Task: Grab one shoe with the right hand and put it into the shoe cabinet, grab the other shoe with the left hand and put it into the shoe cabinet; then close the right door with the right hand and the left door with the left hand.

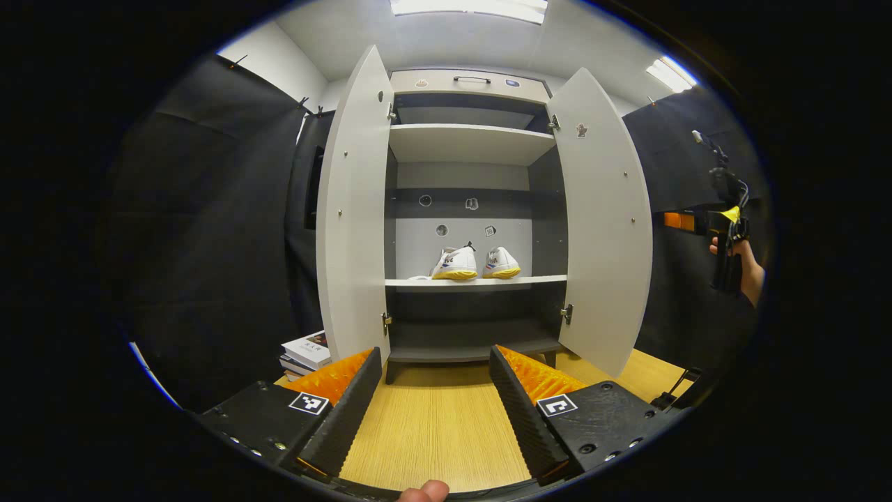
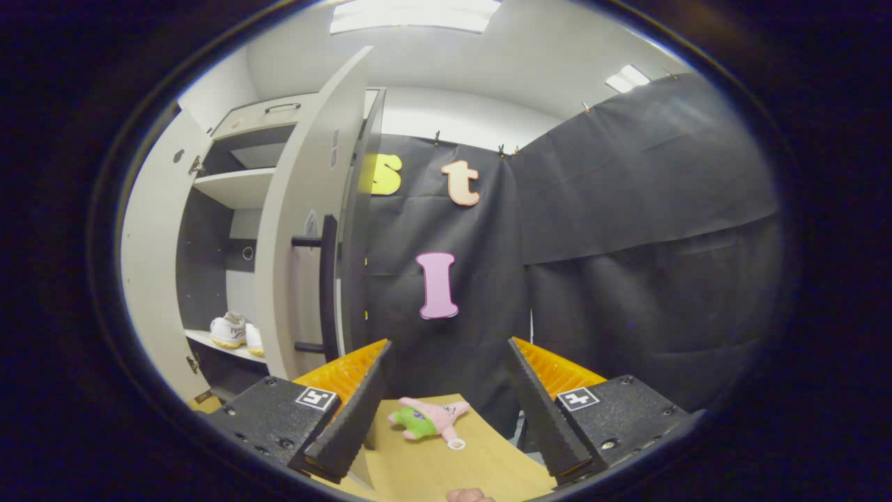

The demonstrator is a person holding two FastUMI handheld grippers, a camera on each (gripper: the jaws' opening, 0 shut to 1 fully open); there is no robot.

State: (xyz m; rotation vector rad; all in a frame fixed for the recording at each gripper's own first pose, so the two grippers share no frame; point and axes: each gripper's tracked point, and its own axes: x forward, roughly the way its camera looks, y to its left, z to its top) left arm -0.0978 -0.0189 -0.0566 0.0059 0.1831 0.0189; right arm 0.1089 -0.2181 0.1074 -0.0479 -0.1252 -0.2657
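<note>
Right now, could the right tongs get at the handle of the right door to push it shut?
Probably yes. The right tongs are open, hold nothing, and the dark bar handle on the right door stands just ahead to their left with nothing between.

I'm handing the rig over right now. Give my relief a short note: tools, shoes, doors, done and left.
Left tool: open, empty, facing the cabinet head-on.
Right tool: open, empty, off to the cabinet's right, near the right door and its dark handle.
Both shoes stand side by side on the middle shelf.
Done: both shoes stowed.
Left: both doors stand wide open. Close the right door with the right tool, then the left door with the left tool.
</note>
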